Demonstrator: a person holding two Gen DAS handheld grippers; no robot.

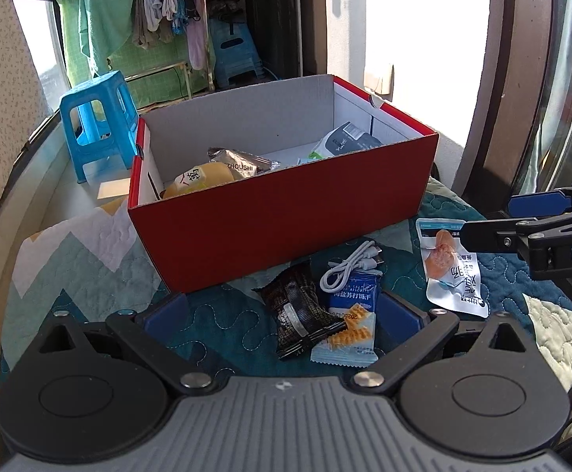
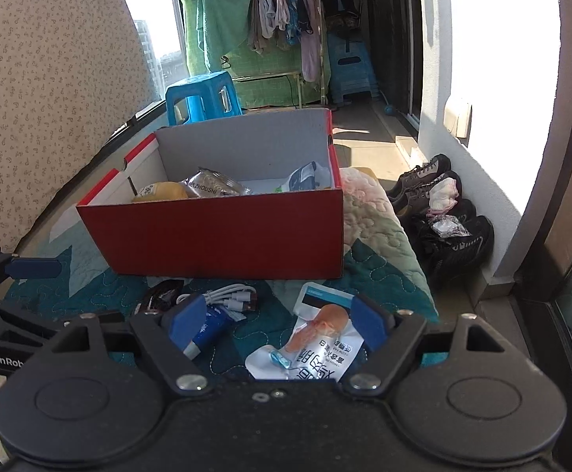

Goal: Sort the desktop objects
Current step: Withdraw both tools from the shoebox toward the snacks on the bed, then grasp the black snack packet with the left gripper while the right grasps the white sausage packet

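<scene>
as the left wrist view shows it, the red box (image 1: 282, 212) on the quilt (image 1: 89, 259) already holds a yellow pack (image 1: 203, 179), a silver pouch (image 1: 238, 163) and a grey-white pack (image 1: 345, 141), while a black packet (image 1: 297, 310), a blue biscuit pack (image 1: 350, 318), a white cable (image 1: 348, 263) and a white snack pouch (image 1: 453, 267) lie outside, so i'd call it roughly half done; left gripper (image 1: 282, 306) is spread wide around the black packet and biscuit pack, pads clear. from the right wrist view the right gripper (image 2: 278, 324) is opening, the snack pouch (image 2: 317, 346) lying between its jaws ungripped, box (image 2: 215, 236) just beyond.
</scene>
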